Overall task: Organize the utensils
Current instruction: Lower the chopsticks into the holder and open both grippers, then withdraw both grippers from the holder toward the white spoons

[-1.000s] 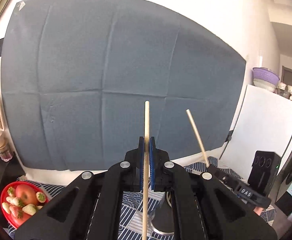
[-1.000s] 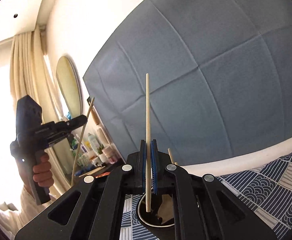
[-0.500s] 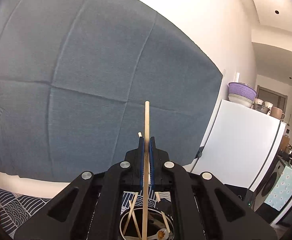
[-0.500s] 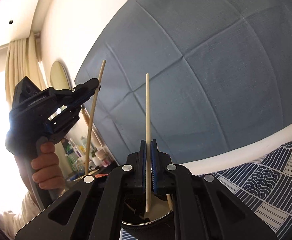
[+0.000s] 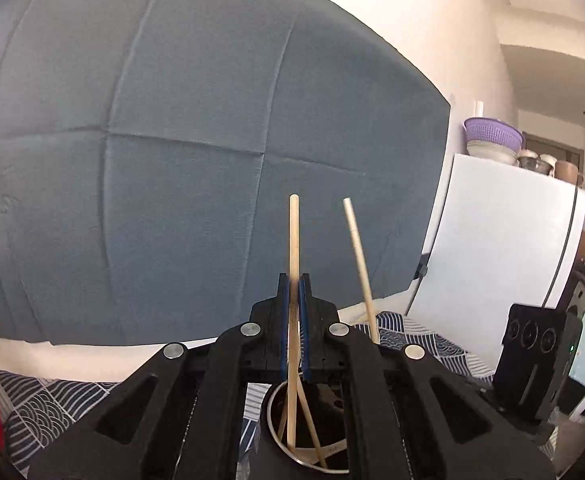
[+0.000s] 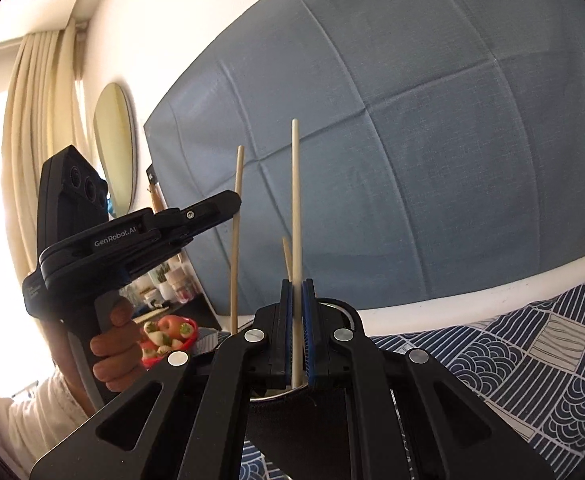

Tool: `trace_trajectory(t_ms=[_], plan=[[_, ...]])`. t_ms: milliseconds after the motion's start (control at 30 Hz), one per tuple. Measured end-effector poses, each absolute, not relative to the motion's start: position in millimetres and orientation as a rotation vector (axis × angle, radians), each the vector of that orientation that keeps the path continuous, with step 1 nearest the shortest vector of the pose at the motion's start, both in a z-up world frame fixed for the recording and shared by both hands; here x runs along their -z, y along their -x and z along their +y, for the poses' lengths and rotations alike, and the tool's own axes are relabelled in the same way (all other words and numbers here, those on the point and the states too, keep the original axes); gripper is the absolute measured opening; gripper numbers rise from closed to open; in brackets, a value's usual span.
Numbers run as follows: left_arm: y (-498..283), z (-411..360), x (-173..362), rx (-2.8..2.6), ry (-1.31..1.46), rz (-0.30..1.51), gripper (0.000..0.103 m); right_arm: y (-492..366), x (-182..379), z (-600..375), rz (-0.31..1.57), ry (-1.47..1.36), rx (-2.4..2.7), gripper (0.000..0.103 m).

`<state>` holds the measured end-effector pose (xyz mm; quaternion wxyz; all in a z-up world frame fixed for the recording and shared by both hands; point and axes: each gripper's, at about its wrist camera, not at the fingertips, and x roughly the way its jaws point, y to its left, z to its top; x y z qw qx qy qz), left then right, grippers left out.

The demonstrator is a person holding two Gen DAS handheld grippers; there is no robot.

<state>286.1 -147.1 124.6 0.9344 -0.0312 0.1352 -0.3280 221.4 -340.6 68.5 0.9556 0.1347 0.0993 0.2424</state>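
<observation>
My left gripper (image 5: pixel 293 280) is shut on an upright wooden chopstick (image 5: pixel 293 240). Its lower end hangs inside the mouth of a round metal holder (image 5: pixel 273 412) that has other chopsticks leaning in it. My right gripper (image 6: pixel 297 284) is shut on a second upright chopstick (image 6: pixel 295 200), whose lower end is at the holder's rim (image 6: pixel 346 309). That chopstick (image 5: pixel 358 260) stands just right of the left one in the left wrist view. In the right wrist view the left gripper (image 6: pixel 234 202) and its stick (image 6: pixel 236 240) are close on the left, held by a hand (image 6: pixel 112 344).
A blue patterned tablecloth (image 6: pixel 532 360) covers the table. Behind the left gripper sits a red bowl of fruit (image 6: pixel 168 332). A grey-blue cloth (image 5: pixel 172 160) hangs on the wall behind. At the right stands a white fridge (image 5: pixel 492 240) with bowls on top.
Both grippers have come down with their chopsticks over the holder. The left one swung in from the side and now stands right beside the right one.
</observation>
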Motion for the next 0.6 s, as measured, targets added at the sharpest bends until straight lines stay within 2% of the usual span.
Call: trace_trajectory(t_ms=[167, 433, 467, 500, 533, 567, 600], plan=[[-268.6, -153.7, -120.0, 0.625, -0.057, 0.264, 0.005, -212.9, -66.8, -335.4, 0.223, -0.245, -0.480, 0.005], [-263.8, -135.7, -111.8, 0.632, -0.043, 0.302, 0.006, -204.2, -69.2, -322.0, 0.242, -0.179, -0.430, 0.009], [-261.8, -133.2, -112.5, 0.634, -0.040, 0.299, 0.014, -202.1, -70.9, -321.7, 0.239, -0.171, -0.419, 0.009], [-259.4, -131.0, -113.9, 0.636, -0.040, 0.291, 0.023, -199.7, -72.6, -321.9, 0.236, -0.163, -0.408, 0.014], [-256.4, -128.5, -115.5, 0.636, -0.041, 0.285, 0.049, -196.4, -74.6, -322.3, 0.228, -0.156, -0.390, 0.032], [-253.4, -125.5, -117.5, 0.634, -0.040, 0.274, 0.065, -192.5, -76.5, -322.8, 0.214, -0.148, -0.373, 0.044], [-250.3, -121.2, -119.5, 0.629, -0.038, 0.262, 0.068, -188.5, -78.4, -323.4, 0.199, -0.139, -0.364, 0.057]])
